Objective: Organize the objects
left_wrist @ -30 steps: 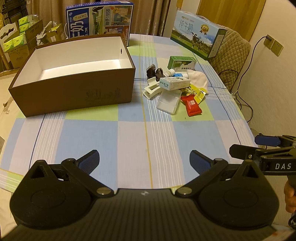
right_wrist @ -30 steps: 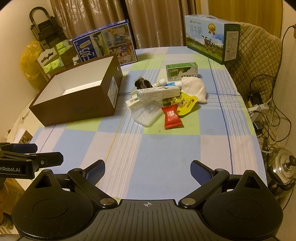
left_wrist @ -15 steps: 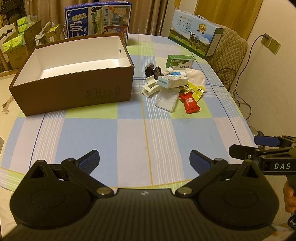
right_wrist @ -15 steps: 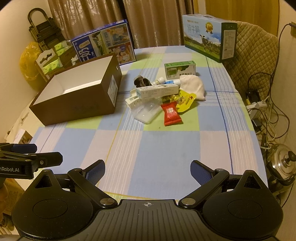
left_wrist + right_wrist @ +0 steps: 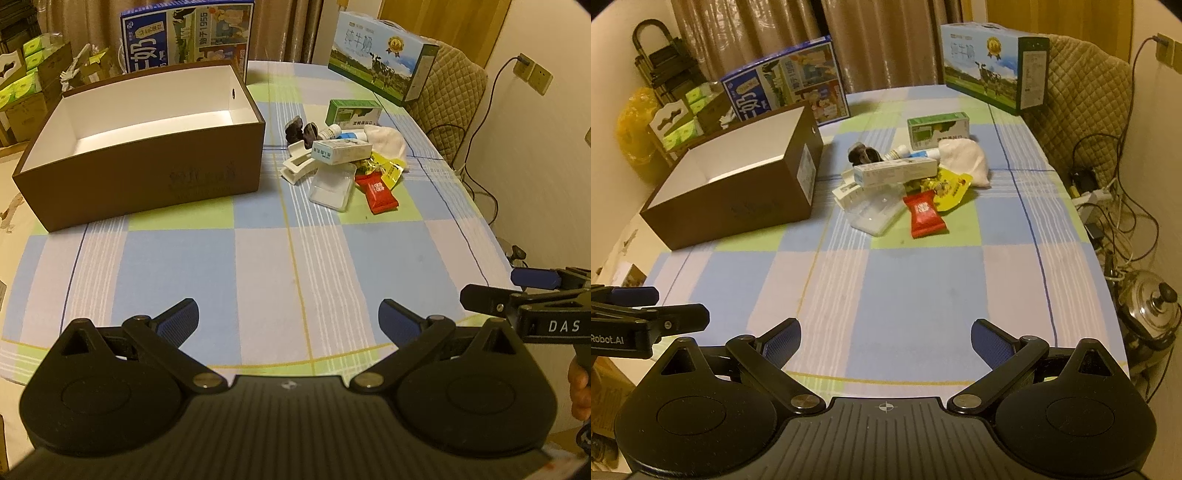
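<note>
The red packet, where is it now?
In both views, the red packet lies on the table at the pile's near edge, between the clear plastic case and yellow packet.

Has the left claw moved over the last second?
Yes. In its own view the brown box and the red packet sit smaller and higher, so the left claw has drawn back toward the table's near edge, open.

Dim, warm yellowish indoor light; soft shadows, no glare. Fisheye bends the edges, corners vignette dark; focus reasonably sharp.
</note>
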{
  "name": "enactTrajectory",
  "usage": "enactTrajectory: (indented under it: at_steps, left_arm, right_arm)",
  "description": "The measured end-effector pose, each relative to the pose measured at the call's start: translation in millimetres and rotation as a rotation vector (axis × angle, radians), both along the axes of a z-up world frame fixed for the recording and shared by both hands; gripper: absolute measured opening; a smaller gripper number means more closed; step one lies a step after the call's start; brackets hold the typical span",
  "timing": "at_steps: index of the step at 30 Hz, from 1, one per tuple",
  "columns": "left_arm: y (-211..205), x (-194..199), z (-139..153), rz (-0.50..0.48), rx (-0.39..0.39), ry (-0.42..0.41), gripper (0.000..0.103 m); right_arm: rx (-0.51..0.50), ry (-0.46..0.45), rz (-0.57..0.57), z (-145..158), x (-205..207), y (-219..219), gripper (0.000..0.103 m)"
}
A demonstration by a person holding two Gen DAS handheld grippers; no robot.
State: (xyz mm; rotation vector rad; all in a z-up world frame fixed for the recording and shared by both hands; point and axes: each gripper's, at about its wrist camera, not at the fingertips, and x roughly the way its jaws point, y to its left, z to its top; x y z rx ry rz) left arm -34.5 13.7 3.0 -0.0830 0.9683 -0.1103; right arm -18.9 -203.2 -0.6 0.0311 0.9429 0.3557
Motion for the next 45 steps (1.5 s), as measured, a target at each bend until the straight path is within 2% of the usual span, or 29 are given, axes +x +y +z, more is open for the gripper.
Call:
enactTrajectory:
  at_steps: [8,17,25,28,34,37,45]
  left_arm:
    - [-5.8,12.7,-3.5,-0.017,0.010,0.007,0.102]
    - [-23.0,51.1,-13.2,-0.002,0.017,0.019,0.102]
    - [-40.2,95.6,-26.8,-0.004,0.003,0.020,0.102]
    - [-47.9,112.5,-33.0,-0.011,0.003,0.012,0.102]
    - [-61.8,143.6,-49.7,-0.028,0.017,0.003,0.101]
    - [-64.6,155.6,-58.2,-0.023,0.031,0.015,0.098]
    - [-62.9,179.6,-77.1,-0.006,0.059,0.043,0.097]
  right_arm:
    - [-0.012,0.004,-0.021,-1.9,11.4,-7.6,0.097]
    - [-0.010,-0.005,-0.020,-11.2,55.0,-27.2,0.095]
    - [-0.010,-0.010,0.042,-31.3,98.4,-34.8,0.071]
    - [-0.015,-0.017,0.063,-38.9,113.4,-35.2,0.066]
    - [0.004,-0.017,0.088,-50.5,142.3,-34.3,0.061]
    - [0.001,-0.016,0.103,-56.4,154.1,-30.0,0.058]
    - [-0.011,-0.006,0.144,-75.5,177.9,-14.1,0.049]
